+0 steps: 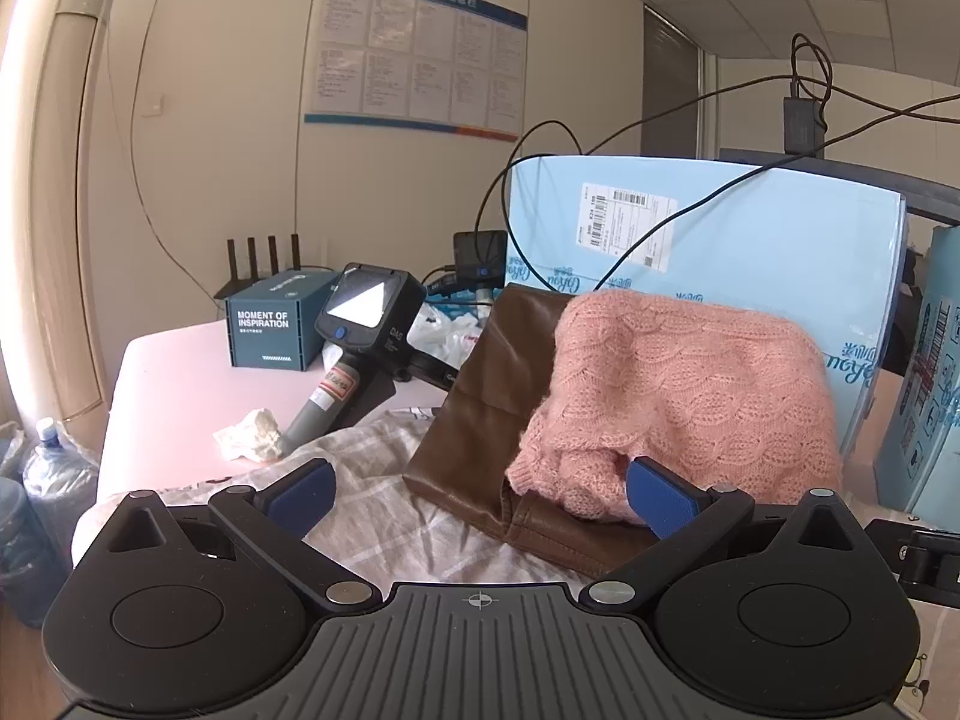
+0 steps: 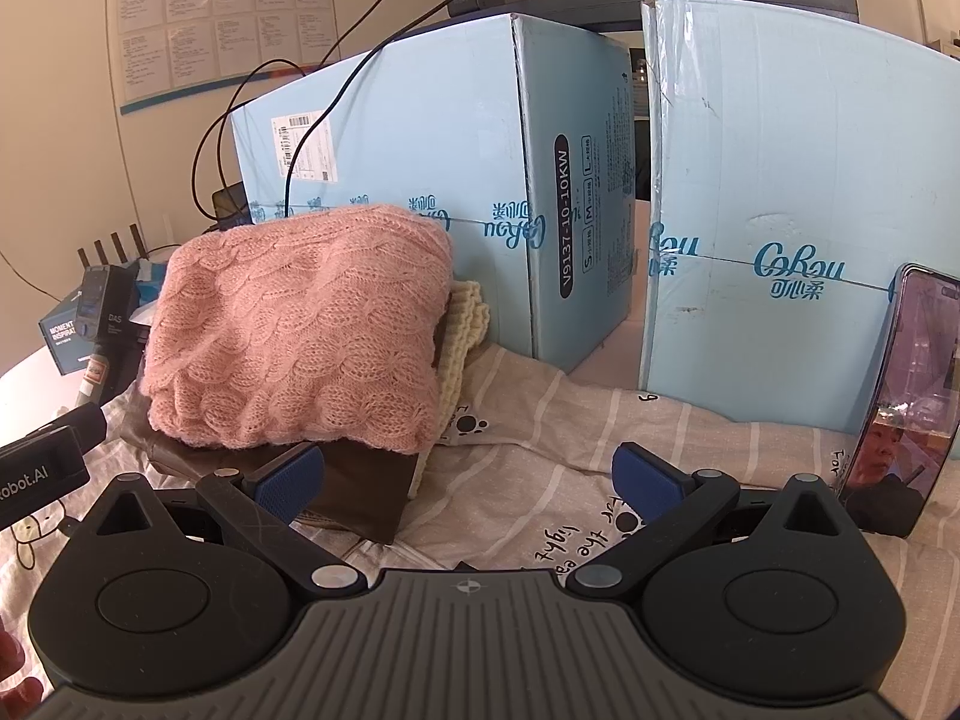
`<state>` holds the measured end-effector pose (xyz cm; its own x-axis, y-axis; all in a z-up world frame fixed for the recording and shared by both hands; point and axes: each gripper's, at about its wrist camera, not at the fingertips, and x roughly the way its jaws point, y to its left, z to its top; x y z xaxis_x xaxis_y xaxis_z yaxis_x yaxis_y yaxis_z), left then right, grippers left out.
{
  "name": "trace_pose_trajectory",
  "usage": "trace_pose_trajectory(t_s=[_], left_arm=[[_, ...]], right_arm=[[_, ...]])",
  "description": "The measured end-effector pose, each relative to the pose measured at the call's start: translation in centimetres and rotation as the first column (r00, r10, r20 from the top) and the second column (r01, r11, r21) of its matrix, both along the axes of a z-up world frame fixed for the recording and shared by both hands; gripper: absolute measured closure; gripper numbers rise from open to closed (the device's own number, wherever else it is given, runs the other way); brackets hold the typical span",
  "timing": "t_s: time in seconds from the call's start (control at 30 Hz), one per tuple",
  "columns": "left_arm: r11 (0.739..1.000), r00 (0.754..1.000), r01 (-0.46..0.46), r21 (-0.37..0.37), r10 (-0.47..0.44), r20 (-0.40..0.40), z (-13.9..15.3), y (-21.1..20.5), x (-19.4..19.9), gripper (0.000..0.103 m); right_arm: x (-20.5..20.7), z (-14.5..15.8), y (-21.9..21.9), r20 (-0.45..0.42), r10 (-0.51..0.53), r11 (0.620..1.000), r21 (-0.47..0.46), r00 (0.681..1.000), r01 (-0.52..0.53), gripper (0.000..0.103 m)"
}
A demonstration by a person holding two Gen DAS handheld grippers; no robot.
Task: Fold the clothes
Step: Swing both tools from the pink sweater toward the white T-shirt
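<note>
Left wrist view: left gripper (image 1: 480, 495) spread wide, gripping nothing. One pink knit sweater (image 1: 678, 402) folded atop one brown leather garment (image 1: 486, 414); sweater hem touching right blue pad (image 1: 660, 495), left pad clear. Striped sheet (image 1: 384, 510) underneath, pink table (image 1: 174, 396), one teal box (image 1: 279, 324), one crumpled tissue (image 1: 252, 435). Right wrist view: right gripper (image 2: 468, 480) wide open, empty. Same sweater (image 2: 294, 330) up-left of jaws, one cream knit (image 2: 465, 324) beside it. Two light-blue cartons (image 2: 432, 150) behind, one phone (image 2: 906, 396) propped right.
</note>
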<state>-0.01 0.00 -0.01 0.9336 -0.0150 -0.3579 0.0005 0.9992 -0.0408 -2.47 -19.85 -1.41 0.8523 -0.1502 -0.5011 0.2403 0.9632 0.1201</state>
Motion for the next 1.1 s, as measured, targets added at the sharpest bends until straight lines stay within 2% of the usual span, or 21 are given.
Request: trace_pose_trajectory(t_s=[0.33, 0.83, 1.1], left_arm=[[1.0, 1.0, 0.002, -0.006, -0.002, -0.009, -0.1, 0.0, 0.0, 0.0], [0.998, 0.998, 0.056, -0.034, -0.056, -0.003, -0.1, -0.1, -0.5, 0.0], [0.992, 0.993, 0.113, -0.049, -0.113, 0.016, 0.1, -0.2, -1.3, 0.0]], right_arm=[[0.0, 0.0, -0.1, 0.002, -0.001, 1.0, 0.0, 1.0, 0.001, 0.0], [-0.6, 0.0, -0.1, 0.008, -0.046, 0.999, -0.016, 0.999, 0.046, 0.0], [-1.2, -0.2, -0.1, 0.0, -0.083, 0.996, -0.03, 0.997, 0.083, 0.0]])
